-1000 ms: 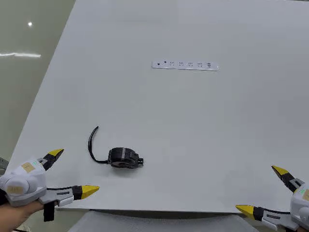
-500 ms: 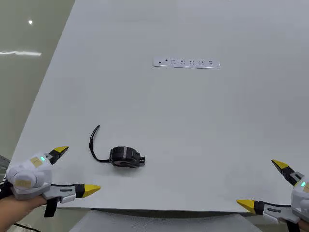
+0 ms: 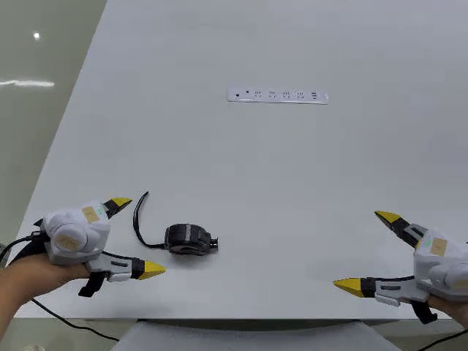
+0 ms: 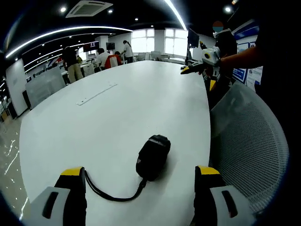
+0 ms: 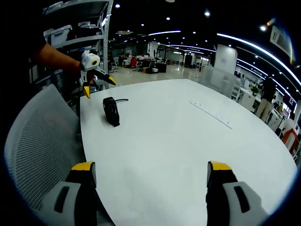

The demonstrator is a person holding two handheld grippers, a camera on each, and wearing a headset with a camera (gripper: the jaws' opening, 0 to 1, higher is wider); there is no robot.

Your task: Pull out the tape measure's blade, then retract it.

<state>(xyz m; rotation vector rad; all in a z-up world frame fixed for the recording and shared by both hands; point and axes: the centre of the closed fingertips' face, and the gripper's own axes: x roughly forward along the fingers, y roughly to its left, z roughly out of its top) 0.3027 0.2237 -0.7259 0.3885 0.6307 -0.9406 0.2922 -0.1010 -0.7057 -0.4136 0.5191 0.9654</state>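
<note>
White worktop (image 3: pixel 292 183), tape untouched. Left tool (image 3: pixel 137 235) is wide open and empty; right tool (image 3: pixel 365 251) is the same. Probably best to have the left tool clamp the case firmly while the right crosses over, pinches the blade tip and pulls straight and level. Tape (image 3: pixel 189 239) lies near the front edge, just right of the left tool's tips and well apart from the right tool.

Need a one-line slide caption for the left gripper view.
Open left gripper faces the black tape measure on the white table, strap curling toward its jaws; right gripper hovers beyond.
</note>
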